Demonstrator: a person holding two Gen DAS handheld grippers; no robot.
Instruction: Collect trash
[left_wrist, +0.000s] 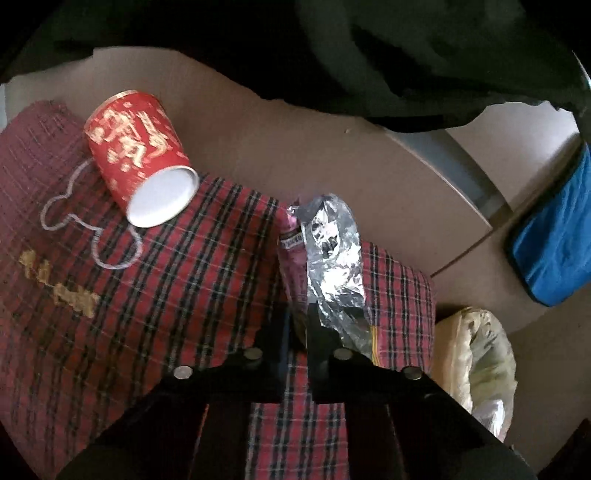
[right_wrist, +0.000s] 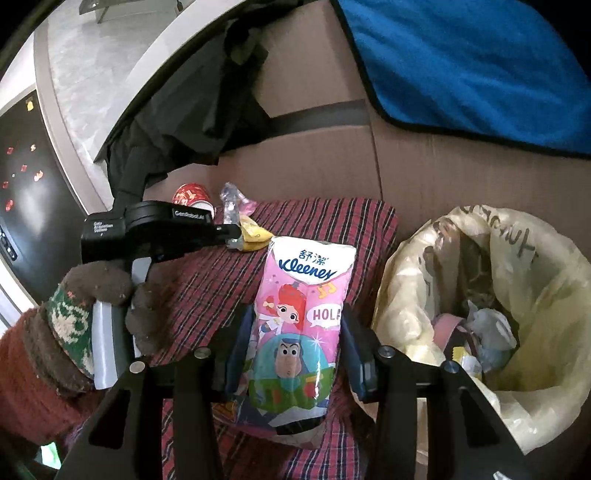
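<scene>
A crumpled wrapper (left_wrist: 332, 258), silver foil with pink print, stands up from the red plaid cloth (left_wrist: 166, 277). My left gripper (left_wrist: 299, 319) is shut on its lower end. The right wrist view shows that gripper (right_wrist: 232, 236) pinching the same wrapper (right_wrist: 231, 206). A red paper cup (left_wrist: 138, 158) with gold lettering lies on its side to the left, and it is small behind the left gripper in the right wrist view (right_wrist: 192, 195). My right gripper (right_wrist: 295, 343) is shut on a pink Kleenex tissue pack (right_wrist: 303, 295), just left of the bag-lined bin (right_wrist: 535, 314).
The bin (left_wrist: 476, 362) holds several scraps. The plaid cloth lies on brown cardboard (left_wrist: 295, 147). A black garment (left_wrist: 406, 55) hangs at the back, a blue cloth (right_wrist: 461, 66) at the right. A gloved hand (right_wrist: 110, 295) holds the left gripper's handle.
</scene>
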